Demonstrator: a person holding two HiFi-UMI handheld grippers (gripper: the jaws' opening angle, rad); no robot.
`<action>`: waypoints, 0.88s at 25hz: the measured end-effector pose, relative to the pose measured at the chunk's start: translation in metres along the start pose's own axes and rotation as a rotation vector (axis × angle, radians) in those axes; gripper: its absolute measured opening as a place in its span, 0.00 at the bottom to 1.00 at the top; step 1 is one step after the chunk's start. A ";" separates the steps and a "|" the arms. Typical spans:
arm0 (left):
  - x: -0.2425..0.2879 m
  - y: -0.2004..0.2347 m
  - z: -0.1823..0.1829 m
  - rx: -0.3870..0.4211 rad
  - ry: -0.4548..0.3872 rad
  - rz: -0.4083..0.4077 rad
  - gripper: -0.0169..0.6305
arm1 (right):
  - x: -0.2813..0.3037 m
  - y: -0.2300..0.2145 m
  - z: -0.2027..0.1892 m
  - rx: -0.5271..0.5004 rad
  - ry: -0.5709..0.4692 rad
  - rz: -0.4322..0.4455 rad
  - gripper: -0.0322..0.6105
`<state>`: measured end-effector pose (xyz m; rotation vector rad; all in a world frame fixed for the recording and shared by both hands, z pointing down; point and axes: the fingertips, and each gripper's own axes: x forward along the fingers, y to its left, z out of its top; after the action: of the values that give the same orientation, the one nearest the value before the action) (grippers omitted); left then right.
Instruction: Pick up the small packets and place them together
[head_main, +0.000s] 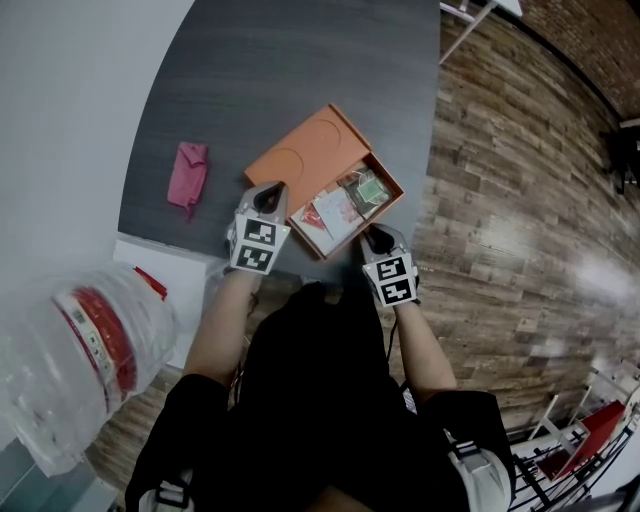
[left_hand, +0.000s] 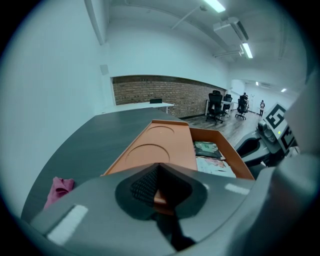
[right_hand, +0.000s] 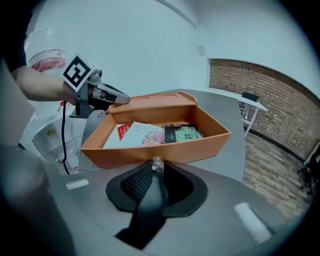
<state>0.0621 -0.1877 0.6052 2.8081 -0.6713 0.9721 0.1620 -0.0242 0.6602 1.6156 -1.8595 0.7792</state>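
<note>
1. While the left gripper (left_hand: 159, 170) is pinched fully shut on the near edge of the lid (left_hand: 155, 150), the right gripper (right_hand: 158, 169) has its jaws almost together on a tiny clear-wrapped packet (right_hand: 157, 163) at their very tips. What is inside the wrap is too small to tell.
2. The orange box (right_hand: 150, 152) lies straight ahead of the right gripper, with its near wall just beyond the tips and its long axis running across that gripper's line. Inside lie a green packet (right_hand: 183, 134), a white packet (right_hand: 142, 135) and a red packet (right_hand: 123, 131), side by side and partly overlapping.
3. The coming move looks to be forward over that near wall and down among the others. The right hand is the nearer one; the left is taken up with the lid.
4. Only the right gripper view shows the held packet. The head view does not, but it shows the lid lying open beside the tray on the table (head_main: 300, 70), and a pink cloth (head_main: 188, 172) well apart.
</note>
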 end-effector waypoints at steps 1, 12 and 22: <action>0.000 0.000 -0.001 0.001 0.000 0.000 0.03 | 0.001 0.000 0.000 0.003 0.001 -0.005 0.16; 0.002 -0.001 -0.002 0.024 -0.004 0.009 0.03 | -0.026 -0.010 0.006 -0.033 -0.012 -0.045 0.22; 0.012 0.005 -0.002 -0.057 0.025 -0.020 0.03 | -0.067 -0.045 0.067 -0.039 -0.188 -0.118 0.18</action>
<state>0.0672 -0.1957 0.6136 2.7436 -0.6562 0.9670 0.2132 -0.0334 0.5685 1.8084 -1.8737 0.5528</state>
